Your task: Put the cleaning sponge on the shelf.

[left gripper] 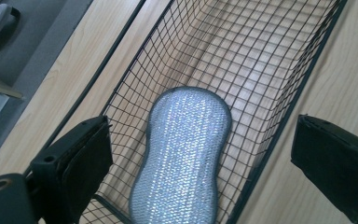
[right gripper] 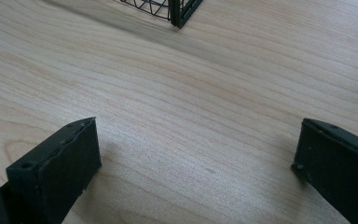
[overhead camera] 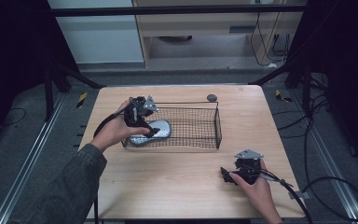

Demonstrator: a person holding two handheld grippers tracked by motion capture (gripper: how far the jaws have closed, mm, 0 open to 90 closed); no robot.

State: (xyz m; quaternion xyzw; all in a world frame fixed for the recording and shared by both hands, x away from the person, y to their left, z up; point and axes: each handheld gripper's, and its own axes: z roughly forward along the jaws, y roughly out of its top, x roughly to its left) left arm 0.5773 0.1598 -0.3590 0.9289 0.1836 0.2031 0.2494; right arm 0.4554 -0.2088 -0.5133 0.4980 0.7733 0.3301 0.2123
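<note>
- Lying flat on the floor of the wire basket [left gripper: 279,126], at its left end in the high view, the silvery scrubbing pad [left gripper: 182,154] rests free with nothing pressing on it.
- The left gripper [overhead camera: 154,132] hangs over that end of the basket; in the left gripper view its jaws stand wide apart on either side of the pad, holding nothing.
- The step in hand looks like the release: the pad sits inside the basket and the jaws are off it, so the placing seems done.
- The next move likely calls for lifting the left gripper straight up, keeping the jaws clear of the thin wire rim so the basket is not dragged across the tabletop [overhead camera: 177,186].
- The right gripper [overhead camera: 226,175] rests on the tabletop near the front right, well apart from the basket, its jaws spread wide and empty over bare wood.
- A small dark round thing [overhead camera: 211,97] lies just behind the basket's far corner; what it is cannot be told.
</note>
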